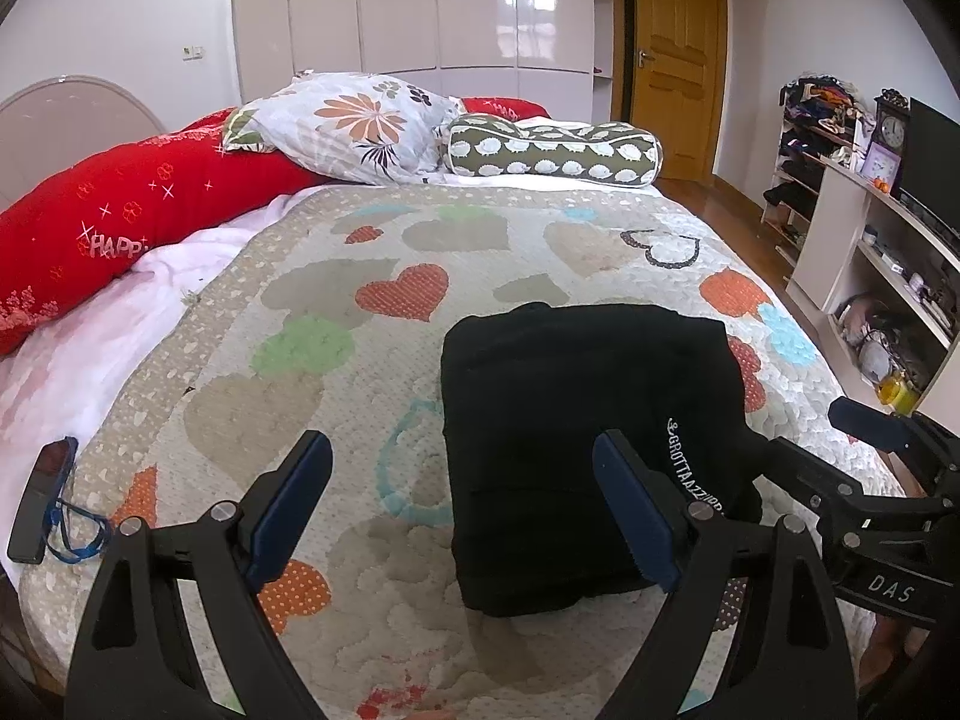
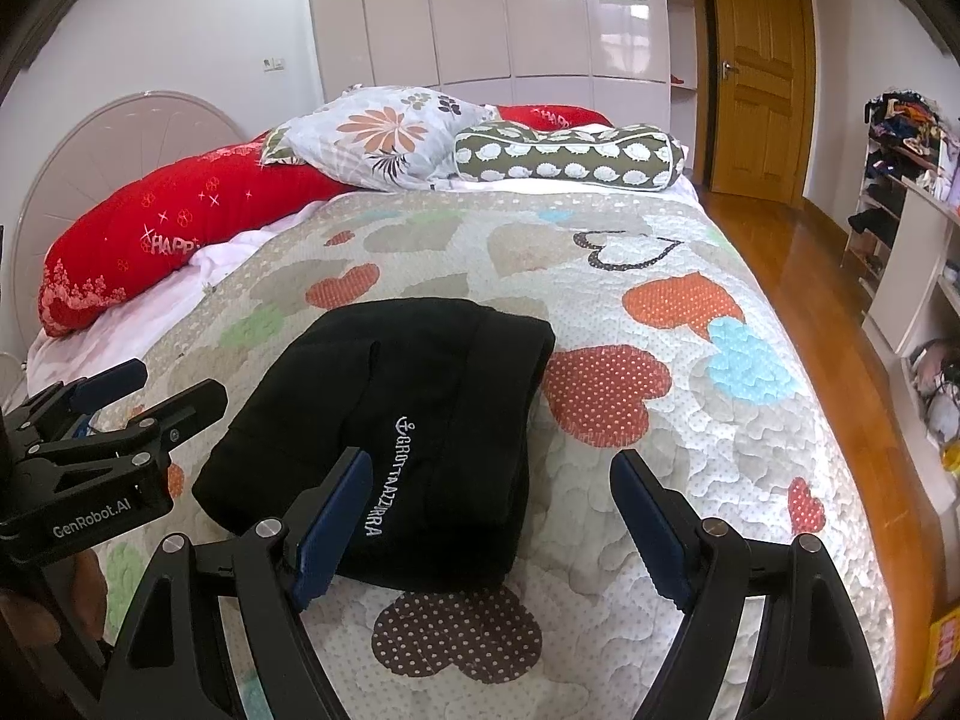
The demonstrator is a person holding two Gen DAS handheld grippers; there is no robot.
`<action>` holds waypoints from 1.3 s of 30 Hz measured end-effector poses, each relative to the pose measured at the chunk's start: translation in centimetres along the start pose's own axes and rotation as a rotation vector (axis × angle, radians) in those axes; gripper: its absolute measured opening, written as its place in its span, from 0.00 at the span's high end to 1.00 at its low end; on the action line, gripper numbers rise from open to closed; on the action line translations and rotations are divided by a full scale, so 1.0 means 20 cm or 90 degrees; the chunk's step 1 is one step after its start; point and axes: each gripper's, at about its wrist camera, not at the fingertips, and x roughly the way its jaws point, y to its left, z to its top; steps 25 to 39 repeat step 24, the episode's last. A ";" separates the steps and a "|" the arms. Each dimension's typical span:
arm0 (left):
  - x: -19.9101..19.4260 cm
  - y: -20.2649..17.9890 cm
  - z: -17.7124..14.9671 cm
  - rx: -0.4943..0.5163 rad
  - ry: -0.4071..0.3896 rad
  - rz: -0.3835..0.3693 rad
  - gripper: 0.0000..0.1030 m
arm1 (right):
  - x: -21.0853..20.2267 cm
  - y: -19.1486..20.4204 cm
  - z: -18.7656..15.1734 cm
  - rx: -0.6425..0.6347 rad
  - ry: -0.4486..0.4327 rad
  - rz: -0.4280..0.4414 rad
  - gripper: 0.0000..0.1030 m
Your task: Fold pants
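The left gripper (image 1: 462,498) has its blue-padded fingers (image 1: 288,510) spread wide and released, holding nothing; its right finger overlaps the near right part of the pants (image 1: 576,420) in the left wrist view, though whether it touches the cloth cannot be told. The right gripper (image 2: 492,522) is likewise spread wide and empty, its left finger (image 2: 333,531) overlapping the near edge of the pants (image 2: 390,420), its right finger over bare quilt (image 2: 690,420).

The black pants lie folded into a compact, roughly rectangular bundle on the quilt near the foot of the bed, mostly ahead of and between the two grippers: to the right of the left gripper's centre, to the left of the right gripper's centre. The bundle's long axis runs near to far, leaning slightly right at the far end in the right wrist view. White lettering runs along that axis on the right-hand part of the bundle.

A dark phone with a blue cord (image 1: 42,498) lies at the near left edge of the bed. Farther off, a red pillow (image 1: 120,222), a floral pillow (image 1: 354,126) and a patterned bolster (image 1: 552,150) sit at the far end. Beyond them stand white wardrobes (image 1: 420,6) and a wooden door (image 1: 678,60).
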 end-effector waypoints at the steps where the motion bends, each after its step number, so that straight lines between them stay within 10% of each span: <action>1: 0.00 0.00 0.00 0.000 -0.001 0.000 0.13 | 0.00 0.00 0.00 0.000 0.001 0.000 0.20; 39: -0.04 0.01 0.00 -0.006 -0.030 -0.013 0.13 | 0.01 -0.01 -0.01 0.004 0.010 -0.001 0.20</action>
